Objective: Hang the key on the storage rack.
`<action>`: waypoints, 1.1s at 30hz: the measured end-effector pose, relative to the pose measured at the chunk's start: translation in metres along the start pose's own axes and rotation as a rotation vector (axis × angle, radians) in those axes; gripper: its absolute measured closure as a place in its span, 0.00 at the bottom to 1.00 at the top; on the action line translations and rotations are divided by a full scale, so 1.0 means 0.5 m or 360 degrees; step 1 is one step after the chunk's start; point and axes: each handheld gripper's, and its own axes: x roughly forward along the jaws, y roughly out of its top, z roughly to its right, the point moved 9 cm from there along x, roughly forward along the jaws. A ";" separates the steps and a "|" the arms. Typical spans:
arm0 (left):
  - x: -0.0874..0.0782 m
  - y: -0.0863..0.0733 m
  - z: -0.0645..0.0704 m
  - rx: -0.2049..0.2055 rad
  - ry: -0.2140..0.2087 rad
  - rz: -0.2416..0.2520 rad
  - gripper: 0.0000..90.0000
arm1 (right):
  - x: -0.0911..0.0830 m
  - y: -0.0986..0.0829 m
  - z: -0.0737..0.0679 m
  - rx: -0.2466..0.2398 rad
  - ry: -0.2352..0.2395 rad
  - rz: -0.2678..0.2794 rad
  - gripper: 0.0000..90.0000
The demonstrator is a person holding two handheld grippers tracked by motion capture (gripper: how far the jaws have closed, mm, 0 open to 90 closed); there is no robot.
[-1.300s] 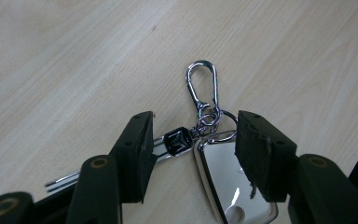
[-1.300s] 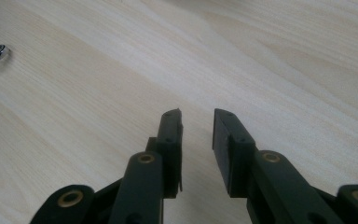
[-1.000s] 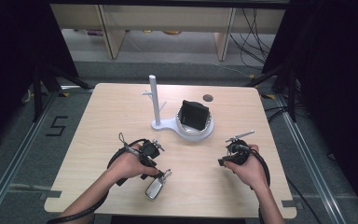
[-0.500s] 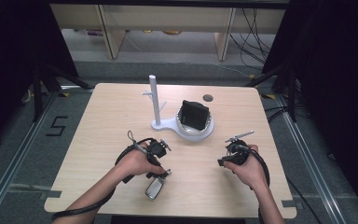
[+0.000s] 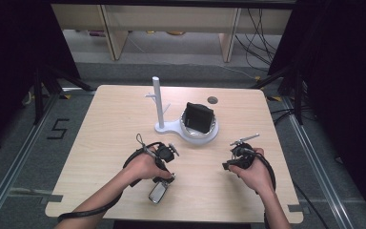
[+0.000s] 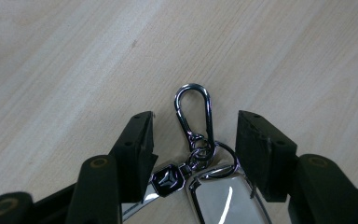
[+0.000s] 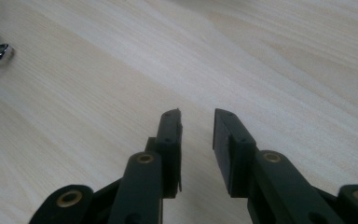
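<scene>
Left tongs (image 6: pixel 193 135): open, straddling car key fob's (image 6: pixel 226 196) carabiner clip (image 6: pixel 193 109).
Right tongs (image 7: pixel 198 128): slightly open, empty.
Risk: clip slips if pinched off-centre.

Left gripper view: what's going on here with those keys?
A person holds a gripper in each hand over a wooden table. The left gripper is open, jaws either side of a car key and its carabiner clip, not yet closed. The right gripper is open above bare wood.
</scene>
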 end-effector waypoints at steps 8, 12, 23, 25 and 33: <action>0.009 0.000 0.000 0.0034 0.0042 -0.0044 0.54 | 0.001 0.002 0.002 -0.0046 -0.0002 0.0022 0.81; 0.014 -0.001 0.002 0.0040 0.0051 -0.0058 0.54 | -0.001 0.000 0.001 -0.0013 -0.0003 0.0004 0.81; 0.028 -0.002 0.011 0.0056 0.0054 -0.0103 0.59 | 0.000 0.000 0.001 -0.0029 0.0004 0.0013 0.81; 0.029 -0.003 0.011 0.0073 0.0060 -0.0105 0.61 | 0.000 0.000 0.001 -0.0029 0.0005 0.0013 0.81; 0.027 -0.008 0.009 0.0165 0.0142 -0.0108 0.78 | -0.002 -0.001 0.001 -0.0017 0.0005 0.0007 0.81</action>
